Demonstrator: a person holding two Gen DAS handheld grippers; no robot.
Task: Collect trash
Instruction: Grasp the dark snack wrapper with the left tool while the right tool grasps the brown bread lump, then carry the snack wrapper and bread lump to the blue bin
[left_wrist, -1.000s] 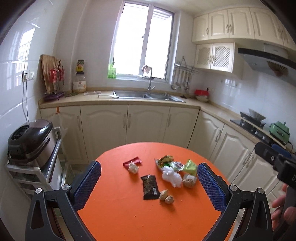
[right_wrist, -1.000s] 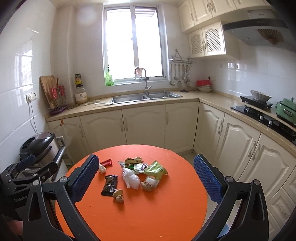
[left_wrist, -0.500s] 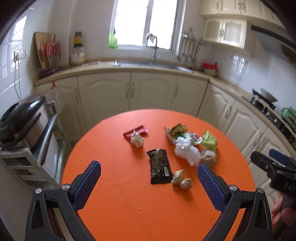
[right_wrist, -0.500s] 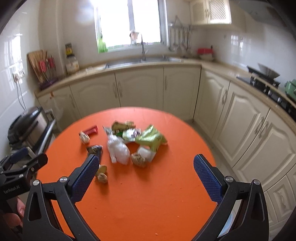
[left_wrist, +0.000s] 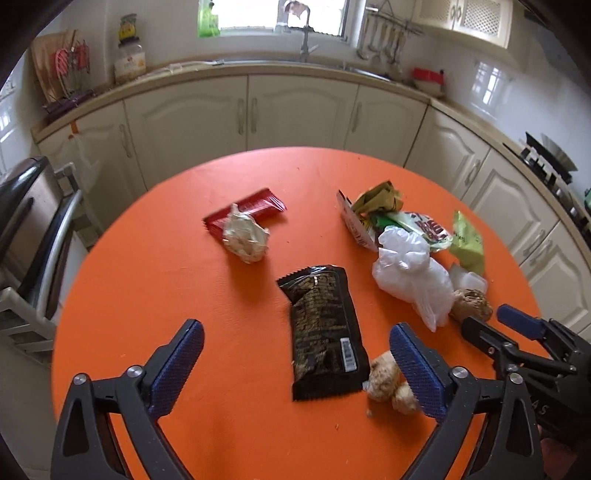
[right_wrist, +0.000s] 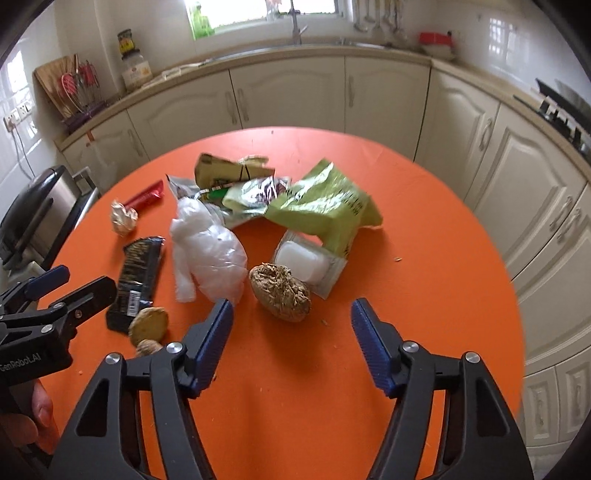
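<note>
Both grippers, left gripper and right gripper, hover (fingers spread) over table trash.

**Daylit kitchen, fisheye-warped and partly smeared**

Daylight is admitted through the window, which is blown out to white. Soft shadows are cast toward the camera beneath the wrappers. Glare is seen on the wall tiles. Straight cabinet lines are bent, corners are vignetted black, and the green bag is motion-blurred.

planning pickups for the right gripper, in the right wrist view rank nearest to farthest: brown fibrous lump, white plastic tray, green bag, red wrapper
1. brown fibrous lump, just ahead between the open jaws.
2. white plastic tray, right behind the lump.
3. green bag, farther back, centre.
4. red wrapper, far left of the orange table.
</note>
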